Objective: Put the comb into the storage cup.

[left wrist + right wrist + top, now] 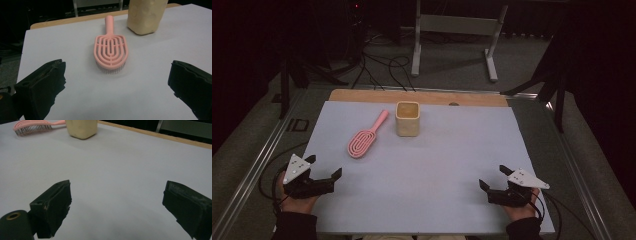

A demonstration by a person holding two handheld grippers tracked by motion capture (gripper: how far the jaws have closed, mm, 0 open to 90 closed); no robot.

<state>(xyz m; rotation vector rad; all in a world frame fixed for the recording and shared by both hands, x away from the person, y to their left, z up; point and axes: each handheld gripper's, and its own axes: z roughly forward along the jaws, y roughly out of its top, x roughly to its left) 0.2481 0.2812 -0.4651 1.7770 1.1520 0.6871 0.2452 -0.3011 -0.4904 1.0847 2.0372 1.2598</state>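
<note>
A pink vented hairbrush (pixel 364 137) lies bristles down on the white sheet, handle pointing away and to the right. Right of it stands a cream square cup (pixel 407 118), open at the top. My left gripper (pixel 323 166) rests open at the near left, a short way in front of the hairbrush (pixel 110 50), with the cup (pixel 146 15) beyond. My right gripper (pixel 495 176) is open at the near right, nothing between its jaws. In the right gripper view the cup (pixel 81 128) and the hairbrush (pixel 33 127) sit far off at the top left.
The white sheet (pixel 447 160) covers a wooden table whose far edge (pixel 362 95) shows bare. Metal rails run along both table sides. Cables and a white frame stand (pixel 457 30) lie on the floor beyond.
</note>
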